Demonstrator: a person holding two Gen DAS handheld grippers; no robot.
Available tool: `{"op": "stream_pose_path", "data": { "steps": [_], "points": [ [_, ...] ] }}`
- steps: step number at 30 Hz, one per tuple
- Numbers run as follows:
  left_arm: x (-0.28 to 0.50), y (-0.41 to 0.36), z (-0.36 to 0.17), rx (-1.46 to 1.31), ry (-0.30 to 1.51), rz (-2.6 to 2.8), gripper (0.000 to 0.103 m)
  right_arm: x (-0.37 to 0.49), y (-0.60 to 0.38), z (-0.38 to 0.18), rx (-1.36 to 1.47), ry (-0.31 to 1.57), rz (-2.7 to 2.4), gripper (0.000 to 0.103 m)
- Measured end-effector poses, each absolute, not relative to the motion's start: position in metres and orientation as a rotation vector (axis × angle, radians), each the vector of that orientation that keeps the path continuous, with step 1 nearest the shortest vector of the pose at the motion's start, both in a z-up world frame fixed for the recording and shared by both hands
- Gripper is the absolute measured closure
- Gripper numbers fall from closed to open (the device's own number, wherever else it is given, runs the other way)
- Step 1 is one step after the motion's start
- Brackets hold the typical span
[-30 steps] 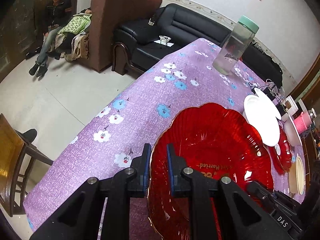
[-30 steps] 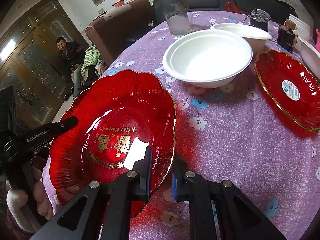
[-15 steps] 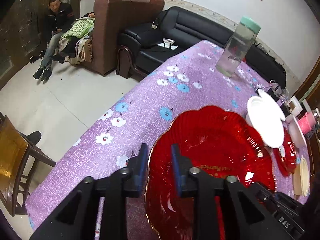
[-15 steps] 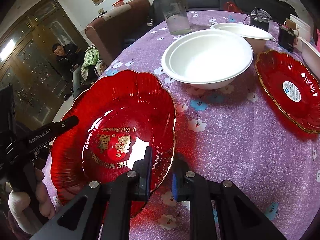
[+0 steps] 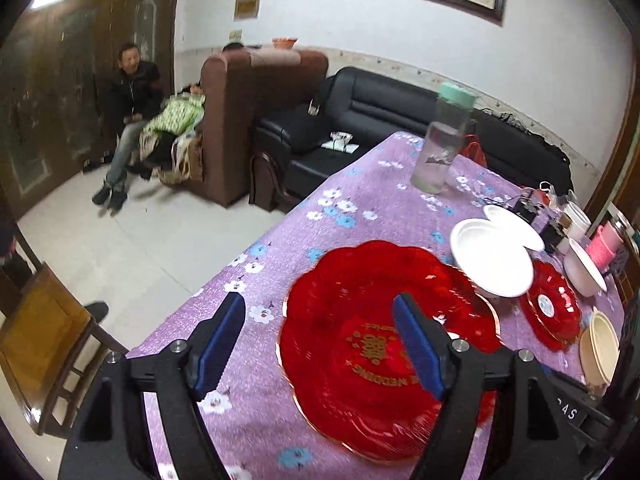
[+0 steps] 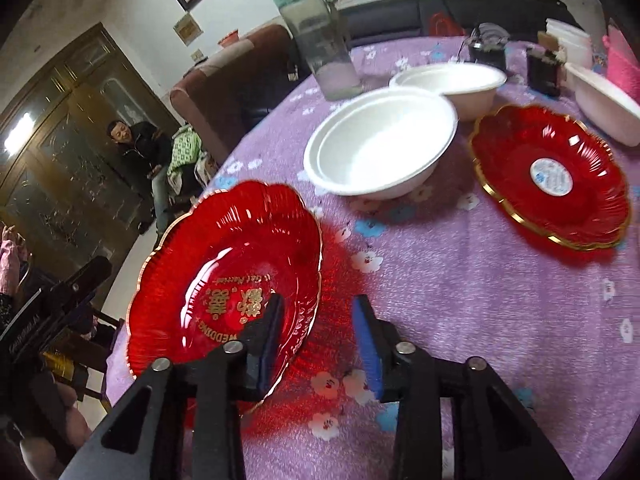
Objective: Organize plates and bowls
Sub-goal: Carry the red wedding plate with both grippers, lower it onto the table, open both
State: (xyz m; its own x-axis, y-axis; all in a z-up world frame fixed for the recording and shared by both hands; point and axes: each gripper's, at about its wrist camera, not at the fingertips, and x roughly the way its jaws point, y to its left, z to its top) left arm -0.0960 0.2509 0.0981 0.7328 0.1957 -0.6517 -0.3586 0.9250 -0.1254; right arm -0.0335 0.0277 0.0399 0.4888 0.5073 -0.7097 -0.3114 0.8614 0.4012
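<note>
Both grippers have let go of the red wedding plate since a second ago. Left wrist view: left gripper [image 5: 320, 344] spread wide, red wedding plate [image 5: 384, 344] flat on the purple tablecloth [image 5: 360, 200], white bowl [image 5: 494, 258] at its 1 o'clock. Right wrist view: right gripper [image 6: 318, 340] released, its jaws straddling the plate's [image 6: 228, 276] near rim; second red plate [image 6: 550, 176] at 2 o'clock.

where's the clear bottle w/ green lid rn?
Right wrist view: the bottle stands upright at the table's far edge, just behind the nearer white bowl, sofa beyond it.
</note>
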Motion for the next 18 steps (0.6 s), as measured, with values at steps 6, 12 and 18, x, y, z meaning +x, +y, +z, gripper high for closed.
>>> {"op": "stream_pose_path", "data": {
  "steps": [6, 12, 18],
  "points": [
    [-0.116, 0.216, 0.116, -0.162, 0.626, 0.294, 0.022, -0.052, 0.007, 0.052, 0.233, 0.875, 0.498, 0.053],
    [-0.132, 0.176, 0.129, -0.049, 0.568, 0.289, 0.020, -0.064, -0.019, 0.051, 0.249, 0.856, 0.467, 0.051],
    [-0.136, 0.145, 0.133, 0.019, 0.560, 0.270, 0.016, -0.067, -0.054, 0.043, 0.291, 0.859, 0.425, 0.051]
  ]
}}
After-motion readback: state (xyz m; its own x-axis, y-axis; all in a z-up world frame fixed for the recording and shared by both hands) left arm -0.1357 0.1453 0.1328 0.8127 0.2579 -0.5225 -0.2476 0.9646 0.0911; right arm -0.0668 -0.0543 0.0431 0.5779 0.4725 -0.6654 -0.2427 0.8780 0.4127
